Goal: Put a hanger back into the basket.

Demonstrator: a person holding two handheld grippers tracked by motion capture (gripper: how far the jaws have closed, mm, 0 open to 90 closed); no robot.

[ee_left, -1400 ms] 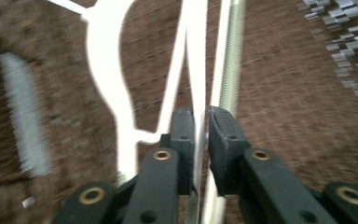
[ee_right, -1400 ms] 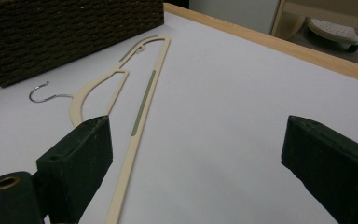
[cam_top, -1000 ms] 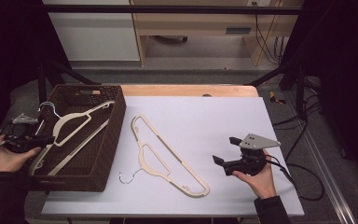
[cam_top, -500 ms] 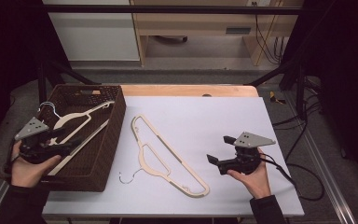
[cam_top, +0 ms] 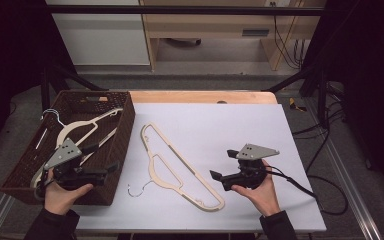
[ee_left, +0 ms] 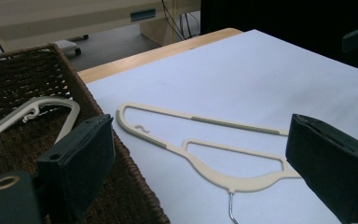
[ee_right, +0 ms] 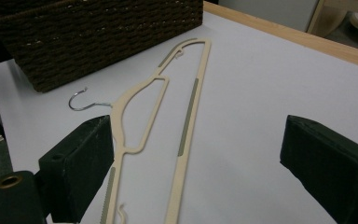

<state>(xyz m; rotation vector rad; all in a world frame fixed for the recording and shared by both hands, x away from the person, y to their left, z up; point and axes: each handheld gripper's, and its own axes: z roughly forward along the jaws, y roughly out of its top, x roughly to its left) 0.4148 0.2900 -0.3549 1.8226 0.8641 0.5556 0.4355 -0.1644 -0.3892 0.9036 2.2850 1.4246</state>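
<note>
A cream plastic hanger (cam_top: 180, 170) with a metal hook lies flat on the white table top, hook toward the near edge. A second cream hanger (cam_top: 80, 131) rests inside the dark wicker basket (cam_top: 125, 125) at the left. My left gripper (cam_top: 106, 156) hovers over the basket's near right corner and points right. Its jaws have just been opening and hold nothing. In the left gripper view the table hanger (ee_left: 205, 123) lies ahead of the wide-apart pads (ee_left: 81, 158). My right gripper (cam_top: 221, 163) is open just right of the table hanger (ee_right: 191, 102), pointing left at it.
The basket wall (ee_right: 98, 32) stands beyond the hanger's hook in the right gripper view. A wooden strip (cam_top: 205, 96) edges the table's far side. Cables (cam_top: 325, 195) trail off the table's right side. A dark frame bar (cam_top: 180, 10) crosses the back.
My left gripper has moved right from the basket's left rim to above its near right corner, and its jaws have opened. My right gripper has slid a little left toward the table hanger.
</note>
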